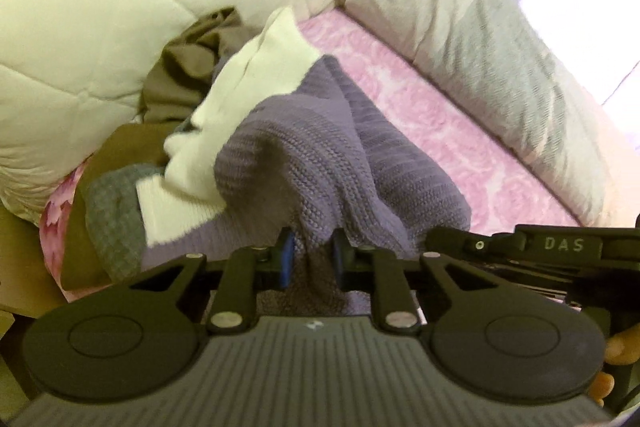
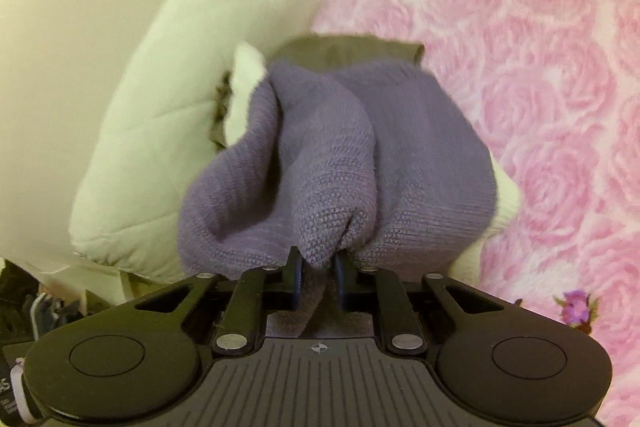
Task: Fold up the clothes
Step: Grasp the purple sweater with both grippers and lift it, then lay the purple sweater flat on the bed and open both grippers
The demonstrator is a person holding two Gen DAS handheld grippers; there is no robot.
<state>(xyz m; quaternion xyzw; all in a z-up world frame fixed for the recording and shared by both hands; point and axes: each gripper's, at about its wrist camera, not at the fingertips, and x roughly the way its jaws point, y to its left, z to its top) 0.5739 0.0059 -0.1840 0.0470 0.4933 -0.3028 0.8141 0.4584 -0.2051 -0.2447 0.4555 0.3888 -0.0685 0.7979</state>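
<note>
While the left gripper (image 1: 311,259) is nearly closed, its blue-lined pads pinch a fold of the purple knit sweater (image 1: 320,155), and the cloth bunches up between the two fingers and spills back toward the camera. The right gripper (image 2: 318,277) is just as narrow and clamps another gathered fold of the same sweater (image 2: 332,163) between its pads. The sweater is a loose, chunky knit in dusty purple with broad white ribbed bands (image 1: 224,119) (whether these are cuffs or hem cannot be told), and it hangs in heavy, rounded folds from both grips rather than lying flat. In the left wrist view its long axis runs from the gripper away and to the left, with the white-banded end pointing toward the quilted white duvet (image 1: 120,7). It sits over the pink rose-patterned bedspread (image 2: 520,67), just beside that duvet. Between the sweater and the duvet lies an olive-brown garment (image 1: 188,67), partly under the sweater, and a grey knit piece (image 1: 116,211) lies near the duvet's lower edge. On the far side of the bedspread from the duvet rests a grey and beige pillow (image 1: 480,39).
</note>
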